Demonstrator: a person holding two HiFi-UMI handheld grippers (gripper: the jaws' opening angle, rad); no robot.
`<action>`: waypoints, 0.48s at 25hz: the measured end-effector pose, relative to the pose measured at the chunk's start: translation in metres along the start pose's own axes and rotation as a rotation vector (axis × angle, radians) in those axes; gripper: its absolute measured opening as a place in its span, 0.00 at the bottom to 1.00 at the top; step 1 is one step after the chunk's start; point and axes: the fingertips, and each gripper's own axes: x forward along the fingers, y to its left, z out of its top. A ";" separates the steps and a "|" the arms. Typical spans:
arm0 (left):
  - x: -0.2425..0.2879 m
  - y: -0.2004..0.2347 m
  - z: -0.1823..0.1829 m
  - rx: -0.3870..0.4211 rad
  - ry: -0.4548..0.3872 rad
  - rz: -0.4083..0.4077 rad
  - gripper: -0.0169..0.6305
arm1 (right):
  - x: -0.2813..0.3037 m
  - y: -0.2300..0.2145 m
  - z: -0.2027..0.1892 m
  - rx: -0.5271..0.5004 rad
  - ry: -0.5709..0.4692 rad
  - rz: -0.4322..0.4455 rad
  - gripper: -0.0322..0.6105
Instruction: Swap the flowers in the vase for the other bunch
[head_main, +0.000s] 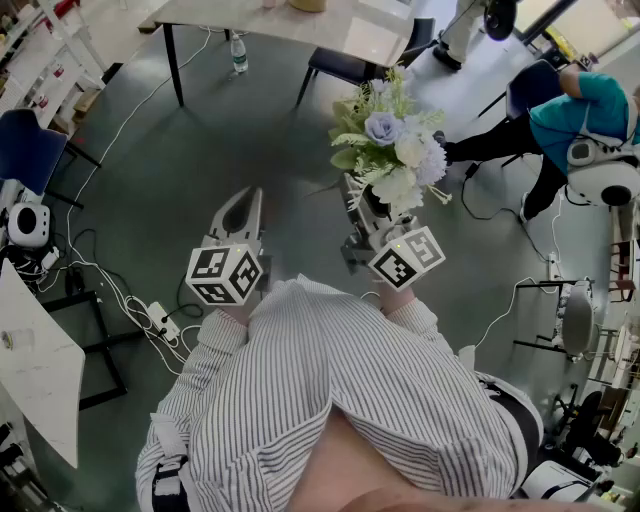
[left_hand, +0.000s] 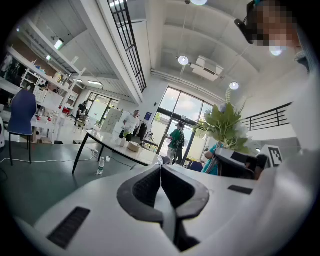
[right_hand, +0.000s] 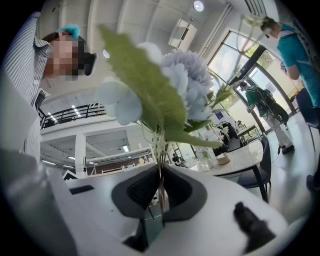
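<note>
Pale blue-and-white flower bunch with green leaves (head_main: 392, 150) rises from the right tool (right_hand: 161, 175), stems pinched between its jaws, while the left tool (left_hand: 161, 167) is closed, empty.

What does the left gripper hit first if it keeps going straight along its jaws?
Nothing close: the left gripper, shut and empty, faces open floor. The long table across the room lies roughly on that line, so probably that, though depth is hard to judge.
</note>
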 end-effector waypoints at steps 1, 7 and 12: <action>0.000 0.000 0.000 0.001 0.000 -0.004 0.05 | 0.001 0.000 0.000 -0.012 0.003 0.001 0.10; 0.001 -0.008 -0.001 0.062 0.006 -0.027 0.05 | 0.000 -0.004 0.003 -0.026 -0.003 -0.014 0.10; 0.007 -0.018 0.003 0.082 -0.001 -0.036 0.05 | 0.003 -0.007 -0.001 -0.025 0.021 0.013 0.10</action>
